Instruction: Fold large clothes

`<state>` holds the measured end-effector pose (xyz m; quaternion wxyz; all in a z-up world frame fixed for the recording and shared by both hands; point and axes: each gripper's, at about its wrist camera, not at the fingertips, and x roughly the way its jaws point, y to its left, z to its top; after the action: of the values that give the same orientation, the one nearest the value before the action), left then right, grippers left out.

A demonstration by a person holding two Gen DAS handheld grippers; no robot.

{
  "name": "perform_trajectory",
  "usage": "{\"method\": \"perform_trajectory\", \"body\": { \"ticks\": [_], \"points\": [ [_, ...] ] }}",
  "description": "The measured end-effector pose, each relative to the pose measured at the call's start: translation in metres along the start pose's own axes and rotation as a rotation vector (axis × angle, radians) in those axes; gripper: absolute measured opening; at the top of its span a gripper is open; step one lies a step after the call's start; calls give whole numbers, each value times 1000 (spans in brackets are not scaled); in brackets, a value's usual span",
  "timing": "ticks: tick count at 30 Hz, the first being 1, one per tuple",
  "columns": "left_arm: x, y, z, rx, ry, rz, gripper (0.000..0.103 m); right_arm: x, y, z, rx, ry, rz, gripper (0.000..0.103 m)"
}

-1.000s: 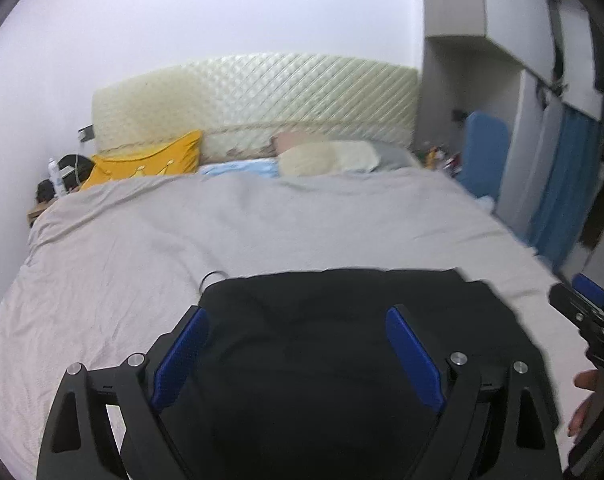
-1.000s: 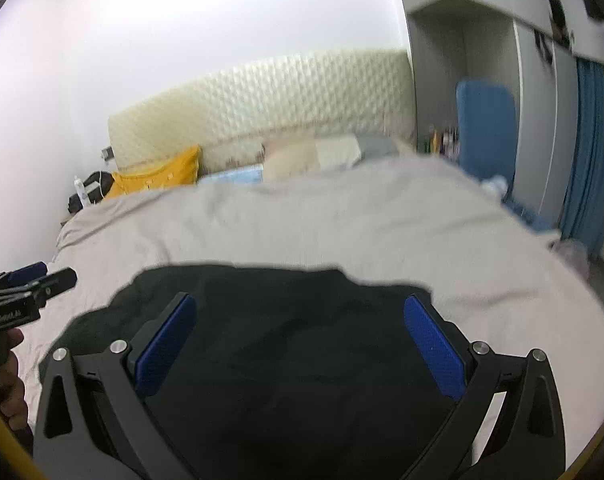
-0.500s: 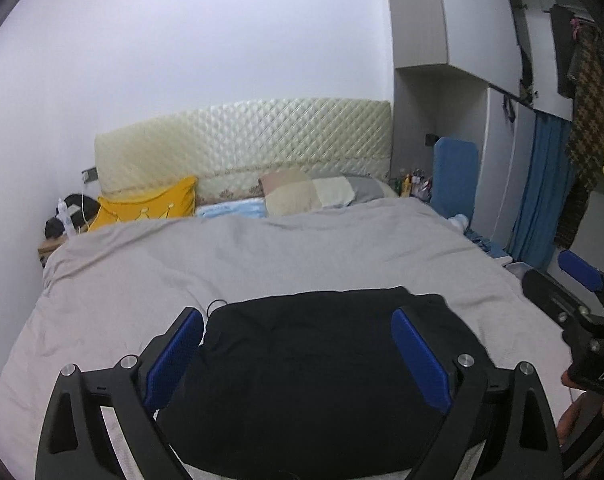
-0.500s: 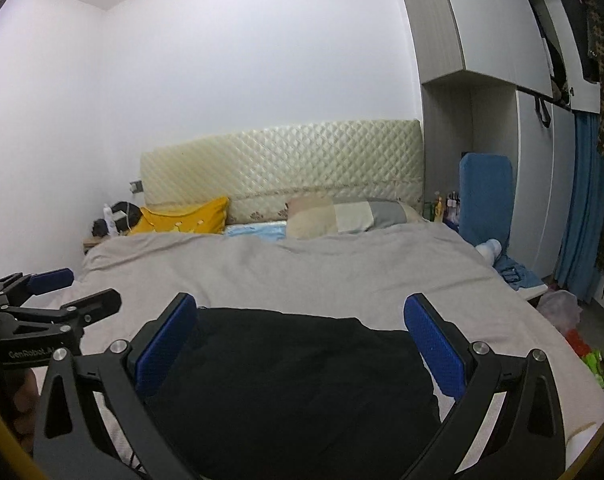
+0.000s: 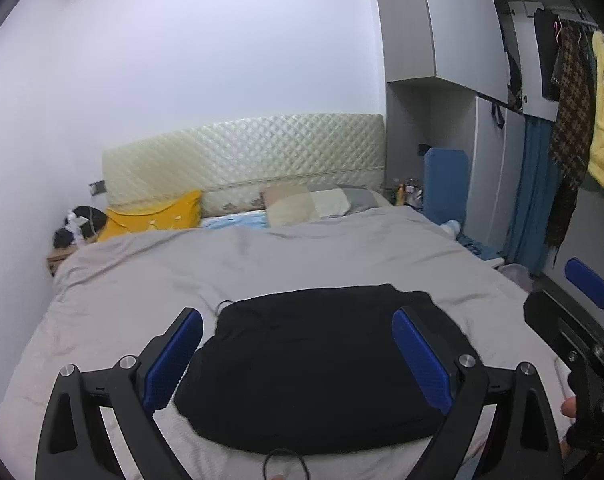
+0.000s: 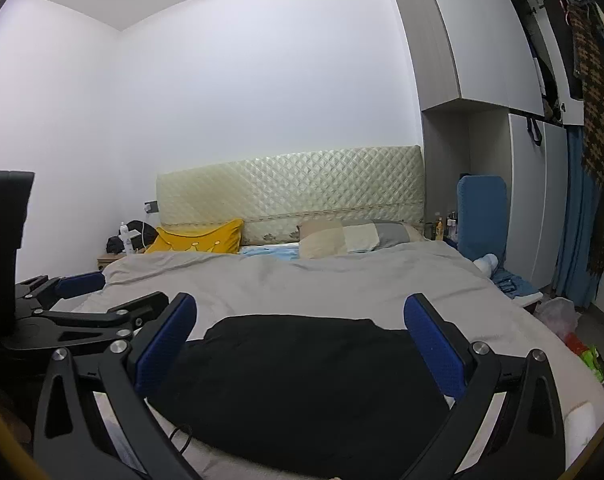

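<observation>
Fingers of the left gripper (image 5: 297, 354) are standing wide apart with nothing between their blue pads, and those of the right gripper (image 6: 302, 344) are likewise spread and gripping nothing; both are hanging above the near end of the bed rather than touching cloth. Below them the black fabric garment (image 5: 318, 364) is lying as a compact, roughly rectangular bundle on the grey bed cover (image 5: 261, 264), close to the foot edge and about midway across. Judged from this tidy outline, the folding is looking largely done; any further halving or carrying away is remaining, and whether inner layers are sitting square cannot be told. A thin dark cord loop (image 5: 223, 304) is showing at the bundle's far left corner and another at its near edge. Open cover is stretching well beyond the garment toward the yellow crown-print cushion (image 6: 197, 238), the patchwork pillow (image 6: 350, 236) and the quilted cream headboard (image 6: 289, 188), giving ample room; the right edge is dropping toward floor clutter beside the grey wardrobe (image 6: 482, 52).
</observation>
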<state>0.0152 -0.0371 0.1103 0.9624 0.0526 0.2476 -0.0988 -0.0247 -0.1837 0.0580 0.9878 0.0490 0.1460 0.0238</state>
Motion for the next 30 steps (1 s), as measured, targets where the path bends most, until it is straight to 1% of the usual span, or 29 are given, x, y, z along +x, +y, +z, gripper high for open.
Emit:
{"method": "perform_trajectory", "body": {
  "ticks": [3, 6, 9, 11, 13, 16, 19, 22, 26, 30],
  "points": [
    [-10, 6, -10, -17, 8, -11, 96, -6, 4, -8, 10, 7, 1, 103],
    [-12, 11, -21, -26, 17, 12, 96, -11, 5, -17, 20, 18, 1, 103],
    [-7, 15, -35, -23, 61, 50, 96, -14, 8, -28, 25, 39, 17, 103],
    [-2, 17, -45, -19, 84, 62, 96, -13, 11, -34, 10, 60, 19, 103],
    [2, 19, -52, -28, 102, 66, 96, -13, 13, -42, 3, 62, 23, 103],
    [9, 22, -58, -39, 113, 74, 96, -11, 13, -50, 12, 80, 10, 103],
    [14, 20, -63, -29, 125, 68, 96, -16, 16, -56, -1, 86, 13, 103],
    [22, 17, -67, -26, 149, 65, 96, -18, 20, -57, -37, 78, -41, 103],
    [27, 16, -71, -27, 162, 57, 96, -20, 18, -63, 1, 85, -2, 103],
    [30, 16, -74, -29, 170, 58, 96, -15, 13, -74, 2, 112, -31, 103]
  ]
}}
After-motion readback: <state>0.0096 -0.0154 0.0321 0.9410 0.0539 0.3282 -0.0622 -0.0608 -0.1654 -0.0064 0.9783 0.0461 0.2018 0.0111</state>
